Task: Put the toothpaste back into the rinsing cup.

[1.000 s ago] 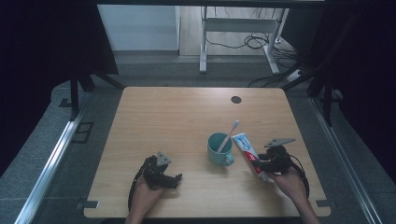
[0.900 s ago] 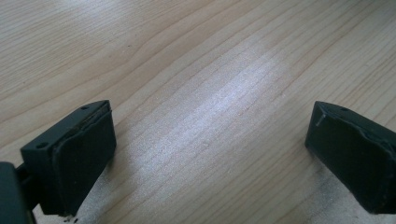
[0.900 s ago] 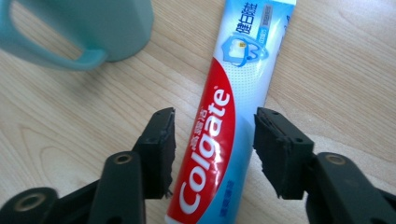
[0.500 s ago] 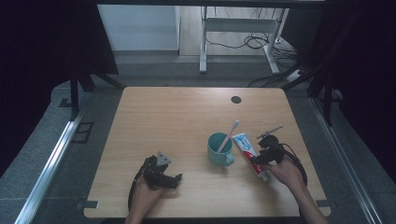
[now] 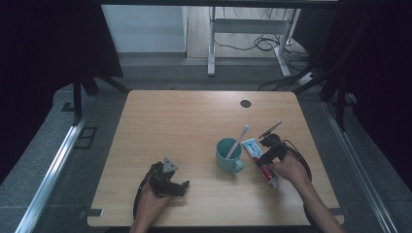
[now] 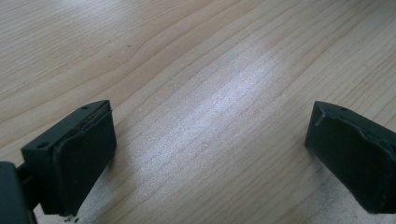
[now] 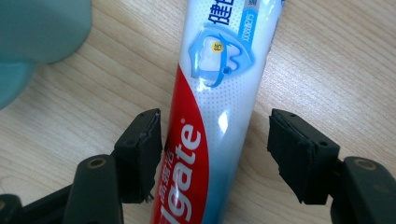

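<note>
Nearest the table's front edge, the left gripper (image 5: pixel 167 180) rests on the light wooden table (image 5: pixel 170 121) with its black jaws spread wide and nothing but bare wood between them. Across at the person's right, the right gripper (image 7: pixel 217 156) sits low over a red, white and blue plastic toothpaste tube (image 7: pixel 219 116) that lies flat on the wood; its jaws have just been opening and now straddle the tube, the left pad close against the red side, the right pad standing clear with a gap, so nothing is clamped yet. Just beyond and to the left of the tube stands a teal ceramic mug (image 5: pixel 228 155) with a handle, and a white toothbrush (image 5: pixel 239 141) leans out of it, tilted toward the tube. I would judge the grasp to be the step in hand, and the risk lies there: the tube is smooth, rounded and soft, so a squeeze closing from one side first could roll or skid it sideways into the mug, or buckle it. Farther back lies a small dark round grommet (image 5: pixel 245 103).
</note>
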`<act>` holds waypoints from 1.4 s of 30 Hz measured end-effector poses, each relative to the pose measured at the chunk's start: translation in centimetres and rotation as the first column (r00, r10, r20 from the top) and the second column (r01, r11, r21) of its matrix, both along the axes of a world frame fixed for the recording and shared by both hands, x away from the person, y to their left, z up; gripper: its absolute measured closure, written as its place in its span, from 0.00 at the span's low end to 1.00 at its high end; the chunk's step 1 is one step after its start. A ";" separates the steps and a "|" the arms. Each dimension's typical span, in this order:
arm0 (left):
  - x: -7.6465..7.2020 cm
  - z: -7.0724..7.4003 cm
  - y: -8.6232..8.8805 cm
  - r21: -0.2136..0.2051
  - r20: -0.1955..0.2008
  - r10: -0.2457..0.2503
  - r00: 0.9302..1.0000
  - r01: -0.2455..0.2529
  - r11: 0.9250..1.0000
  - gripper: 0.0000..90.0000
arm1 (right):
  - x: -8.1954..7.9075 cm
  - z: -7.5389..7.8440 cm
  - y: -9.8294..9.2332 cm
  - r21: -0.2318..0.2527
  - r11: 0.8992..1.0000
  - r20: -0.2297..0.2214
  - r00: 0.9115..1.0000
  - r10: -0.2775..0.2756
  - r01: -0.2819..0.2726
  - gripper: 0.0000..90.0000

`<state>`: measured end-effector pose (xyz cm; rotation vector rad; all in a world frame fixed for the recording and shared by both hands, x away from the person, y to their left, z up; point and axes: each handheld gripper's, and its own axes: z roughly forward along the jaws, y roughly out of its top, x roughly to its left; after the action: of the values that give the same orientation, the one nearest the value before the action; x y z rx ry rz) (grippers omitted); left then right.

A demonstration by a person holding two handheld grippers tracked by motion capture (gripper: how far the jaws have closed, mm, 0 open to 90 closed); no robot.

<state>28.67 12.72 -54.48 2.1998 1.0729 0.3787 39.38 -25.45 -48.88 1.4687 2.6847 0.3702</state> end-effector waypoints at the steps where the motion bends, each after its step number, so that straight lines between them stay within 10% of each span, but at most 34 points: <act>1: 0.0 0.0 0.0 0.000 0.000 0.000 1.000 0.000 1.000 0.02 | 0.2 -0.1 0.2 -0.014 1.000 -0.009 1.000 0.003 -0.003 0.40; 22: 0.0 0.0 0.0 0.000 -0.002 -0.003 1.000 0.003 1.000 0.02 | 1.4 -1.0 2.2 -0.144 0.989 -0.091 0.996 0.012 -0.025 0.55; 42: 0.0 0.0 0.0 -0.002 -0.001 -0.003 1.000 0.003 1.000 0.02 | 0.6 -0.1 0.7 -0.065 0.997 -0.037 0.999 0.040 -0.042 0.79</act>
<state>28.64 12.70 -54.47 2.1993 1.0703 0.3751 40.02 -24.72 -48.94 1.4182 2.7301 0.2583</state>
